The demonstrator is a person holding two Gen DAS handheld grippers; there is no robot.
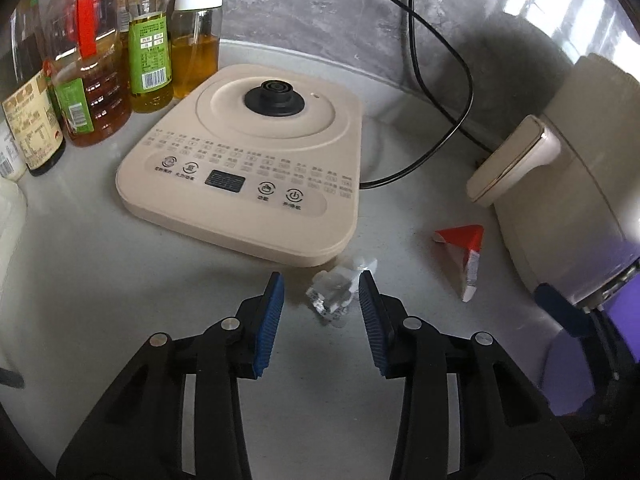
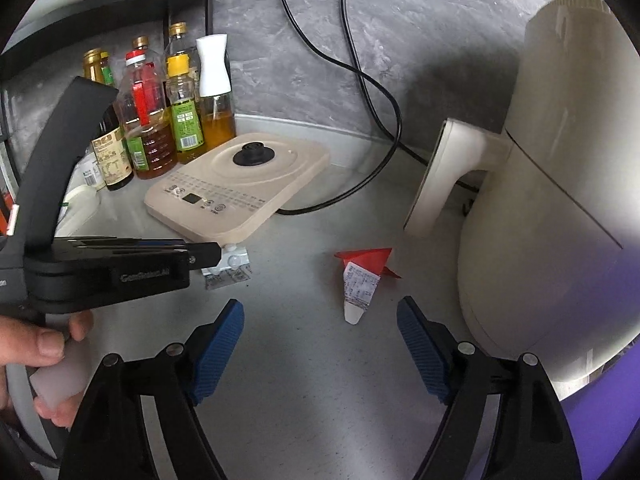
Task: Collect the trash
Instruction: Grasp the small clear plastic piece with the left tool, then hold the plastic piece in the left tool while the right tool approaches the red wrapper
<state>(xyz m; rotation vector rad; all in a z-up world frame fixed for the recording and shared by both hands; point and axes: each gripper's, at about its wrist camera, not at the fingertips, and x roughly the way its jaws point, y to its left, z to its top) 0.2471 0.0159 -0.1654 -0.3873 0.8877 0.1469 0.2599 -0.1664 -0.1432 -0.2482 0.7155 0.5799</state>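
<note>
— See the left gripper (image 1: 321, 282)? Its jaws are partly open around that crumpled blister pack (image 1: 334, 292), one pad right against it, the other just clear. I'd not call that a grip yet.

— And the right gripper (image 2: 320, 312)?

— Wide open, holding nothing. The red and white wrapper (image 2: 362, 280) lies just ahead of its fingertips, untouched on the counter (image 2: 304, 360).

— So nothing's collected?

— Looks that way. Both scraps are down, the pack just in front of the beige kettle base (image 1: 248, 160), the wrapper near the cream appliance (image 2: 552, 208). No bin in sight that I can spot.
</note>
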